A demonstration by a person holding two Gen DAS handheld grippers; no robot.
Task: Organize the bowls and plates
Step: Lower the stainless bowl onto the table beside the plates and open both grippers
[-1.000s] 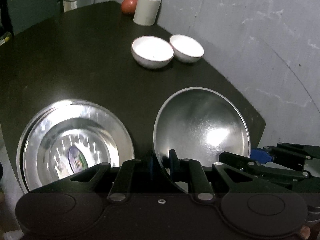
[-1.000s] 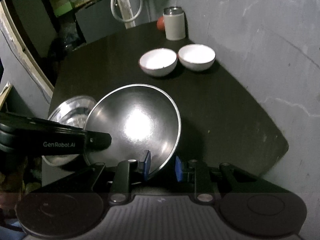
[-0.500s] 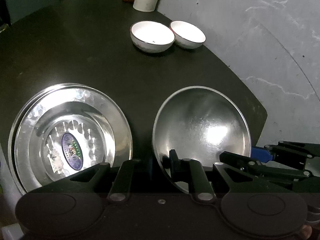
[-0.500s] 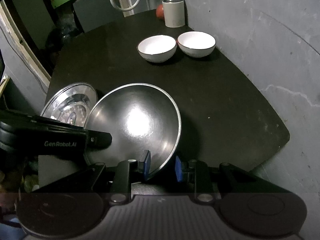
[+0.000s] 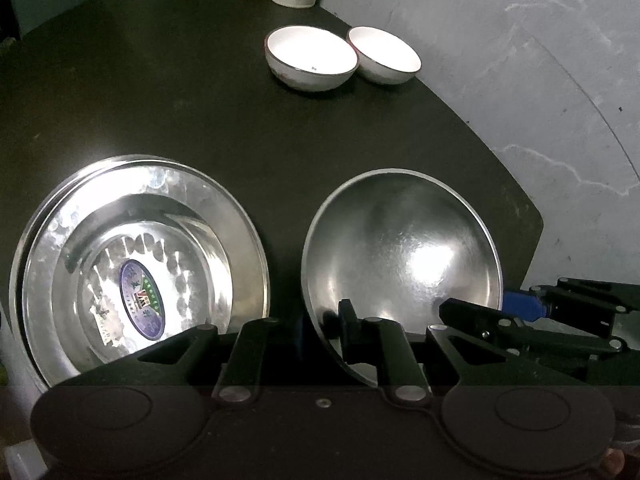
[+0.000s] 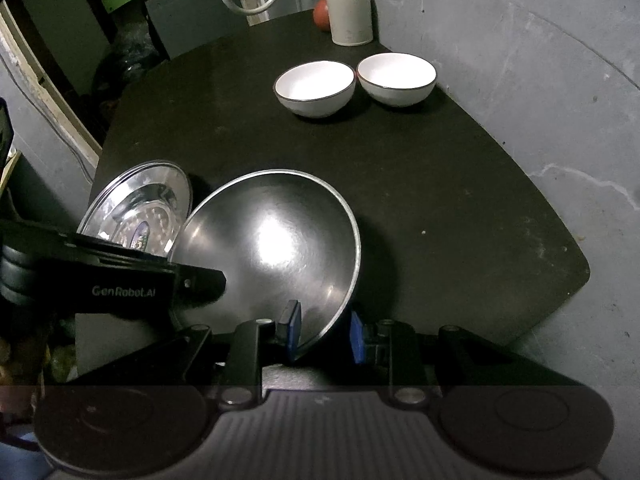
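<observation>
The left wrist camera sits just behind the left tool [image 5: 320, 322], looking forward and down over the dark tabletop [image 5: 168, 92] toward the far wall, close above the steel bowl [image 5: 404, 252] and the plates [image 5: 136, 264] at near left. The right wrist camera sits behind the right tool [image 6: 324, 330], a little higher and further right, facing the same way. Both views share the steel bowl, the plates, the two white bowls [image 6: 316, 88] and the far canister [image 6: 349, 18]; each sees the other tool.
</observation>
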